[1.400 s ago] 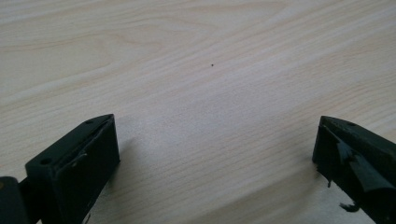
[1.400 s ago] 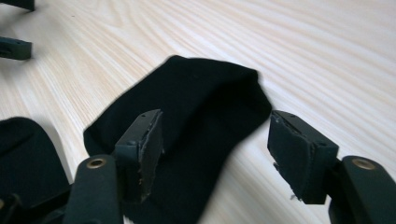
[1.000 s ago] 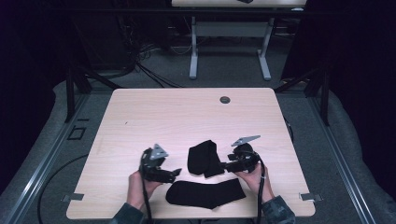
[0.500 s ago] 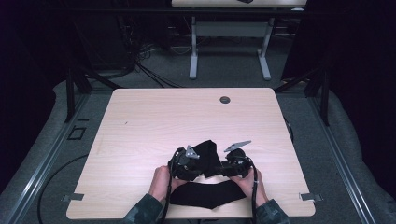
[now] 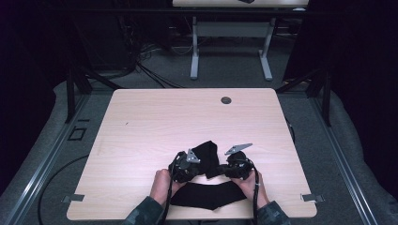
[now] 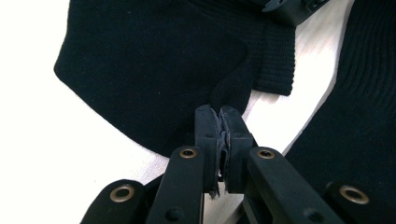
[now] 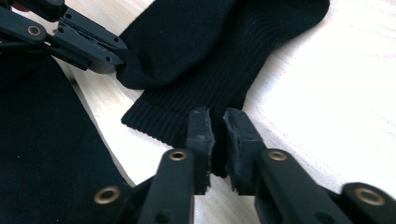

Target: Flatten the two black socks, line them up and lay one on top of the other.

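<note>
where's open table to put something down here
The whole far half of the table is bare, up to the grommet, as are the left and right sides. The near middle is crowded: both grippers pinch the upper sock, with another sock below.

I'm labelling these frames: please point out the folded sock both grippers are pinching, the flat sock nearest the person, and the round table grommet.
folded sock [image 5: 208, 154], high view, upper fold.
flat sock [image 5: 209, 194], high view, middle.
table grommet [image 5: 226, 100], high view, centre.
</note>
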The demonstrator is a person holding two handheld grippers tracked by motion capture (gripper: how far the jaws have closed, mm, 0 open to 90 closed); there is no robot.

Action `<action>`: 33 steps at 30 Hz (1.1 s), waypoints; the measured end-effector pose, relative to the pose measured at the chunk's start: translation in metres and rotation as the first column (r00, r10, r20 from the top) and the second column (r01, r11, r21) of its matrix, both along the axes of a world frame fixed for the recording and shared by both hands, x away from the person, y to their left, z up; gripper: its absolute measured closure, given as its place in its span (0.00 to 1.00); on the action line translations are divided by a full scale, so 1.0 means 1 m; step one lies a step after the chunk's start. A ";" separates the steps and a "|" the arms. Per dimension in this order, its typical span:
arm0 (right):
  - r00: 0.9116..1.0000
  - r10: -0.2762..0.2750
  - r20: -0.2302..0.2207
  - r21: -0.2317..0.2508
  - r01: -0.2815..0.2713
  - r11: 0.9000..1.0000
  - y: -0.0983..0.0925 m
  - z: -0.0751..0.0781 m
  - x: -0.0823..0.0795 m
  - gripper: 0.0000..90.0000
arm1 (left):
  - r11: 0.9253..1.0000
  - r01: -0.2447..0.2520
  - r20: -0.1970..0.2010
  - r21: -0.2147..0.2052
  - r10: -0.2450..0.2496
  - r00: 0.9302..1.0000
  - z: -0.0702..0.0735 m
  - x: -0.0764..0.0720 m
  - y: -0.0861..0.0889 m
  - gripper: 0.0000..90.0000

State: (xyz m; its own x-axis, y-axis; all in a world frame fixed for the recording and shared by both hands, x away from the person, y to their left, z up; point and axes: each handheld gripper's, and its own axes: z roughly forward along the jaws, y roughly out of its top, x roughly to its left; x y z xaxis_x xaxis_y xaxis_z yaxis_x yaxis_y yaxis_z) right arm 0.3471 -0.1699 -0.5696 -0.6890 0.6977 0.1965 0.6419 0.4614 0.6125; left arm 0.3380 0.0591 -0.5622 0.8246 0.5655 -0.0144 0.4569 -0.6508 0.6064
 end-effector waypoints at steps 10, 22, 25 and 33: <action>0.999 -0.006 0.047 0.014 0.006 1.000 -0.010 0.016 0.001 0.95 | 0.987 -0.076 0.065 -0.140 0.085 0.994 0.029 0.000 0.024 0.98; 0.997 -0.030 0.065 -0.010 0.031 0.999 -0.029 0.033 0.006 0.95 | 0.952 -0.170 0.069 -0.256 0.193 0.979 0.048 0.001 0.061 0.97; 0.997 -0.034 0.065 -0.024 0.035 0.999 -0.033 0.035 0.008 0.95 | 0.936 -0.207 0.048 -0.285 0.230 0.972 0.047 0.002 0.071 0.97; 0.998 -0.039 0.056 -0.058 0.042 0.997 -0.038 0.029 0.014 0.95 | 0.905 -0.304 -0.026 -0.298 0.311 0.950 0.031 0.002 0.095 0.97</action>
